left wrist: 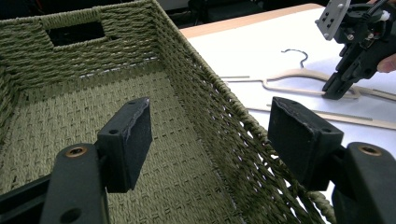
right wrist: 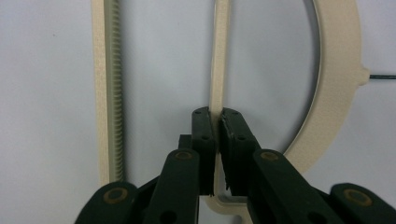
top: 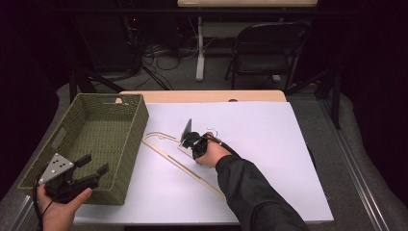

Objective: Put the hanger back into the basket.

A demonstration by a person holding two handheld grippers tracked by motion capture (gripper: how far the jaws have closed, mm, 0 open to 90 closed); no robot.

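Nearest in, at seven o'clock in the high view, the left gripper sits in a hand at the near corner of the basket, its grey three-cornered plate facing up. Its jaws are spread wide and empty: the left gripper view shows them straddling the basket's right wall, one pad over the inside, one over the white sheet. That basket is olive-green woven cord, rectangular, deep-sided, with a slot handle cut in the far end wall and nothing lying on its flat woven floor.

At the centre, the right gripper reaches in on a dark sleeve. In the right gripper view, its jaws are pinched onto a thin inner bar of the hanger, pads pressed close either side. The hanger is pale cream, flat and slim, with a curved shoulder, a ribbed straight bar and a dark wire hook. It lies flat on the white tabletop, just right of the basket.

No readable writing anywhere.

The white surface lies open toward three o'clock and twelve. Beyond the far wooden edge stand a folding chair and floor cables.
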